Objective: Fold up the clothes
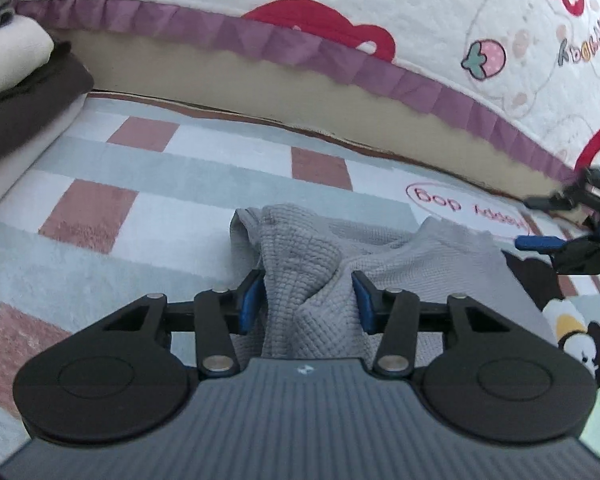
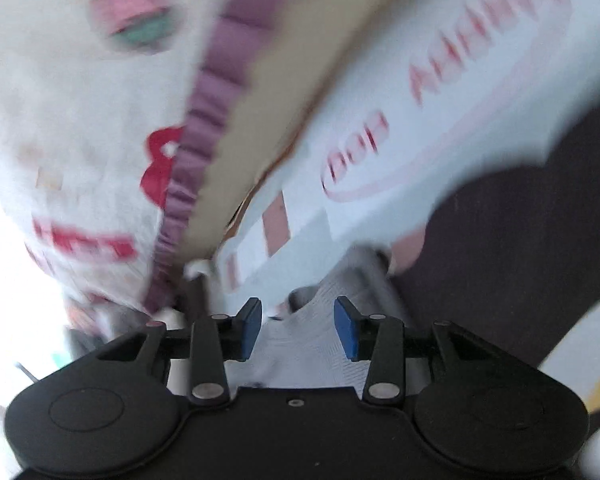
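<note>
The left gripper (image 1: pixel 308 300) has its blue-padded jaws partly closed around a bunched fold of a grey waffle-knit garment (image 1: pixel 300 256), the cloth filling the gap and pressing against both pads. The rest of the garment spreads to the right over a checked rug (image 1: pixel 148 184) of pink, white and pale blue squares. Beyond the rug runs the edge of a white quilted bedspread (image 1: pixel 440 8) with red prints, a strawberry motif and a purple ruffle. A stack of folded cloths (image 1: pixel 20 80) sits at the left. The right gripper (image 1: pixel 572 232) shows at the right edge, near the garment's far side. The right wrist view is motion-blurred: its jaws stand partly apart with pale grey cloth (image 2: pixel 308 340) between them, but I cannot tell whether they grip it.
</note>
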